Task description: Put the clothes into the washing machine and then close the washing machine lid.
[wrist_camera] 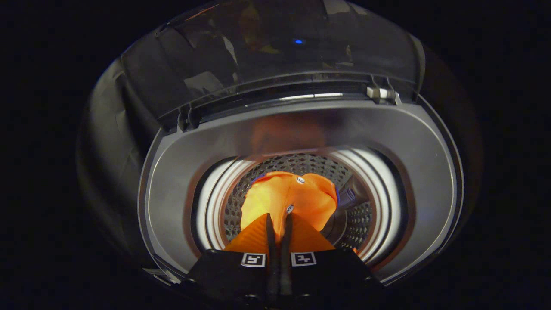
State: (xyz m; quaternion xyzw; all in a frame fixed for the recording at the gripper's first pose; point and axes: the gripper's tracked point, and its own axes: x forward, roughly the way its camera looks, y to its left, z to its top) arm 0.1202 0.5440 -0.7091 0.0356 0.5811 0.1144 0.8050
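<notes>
I look down into a top-loading washing machine [172, 181] whose dark see-through lid [280, 56] stands raised behind the opening. Inside the perforated steel drum [297, 165] hangs an orange garment [297, 198] with small pale buttons. My gripper [279, 218] is over the drum's mouth. Its fingers are drawn together with a fold of the orange cloth pinched between them, and the rest of the garment bunches just ahead of the fingertips, down in the drum. The drum's bottom is mostly hidden by the cloth.
A wide grey rim [413, 142] rings the drum opening. The lid's hinges [381, 92] sit at the back edge of the rim. A grey vane [351, 193] shows on the drum wall right of the garment. The surroundings are dark.
</notes>
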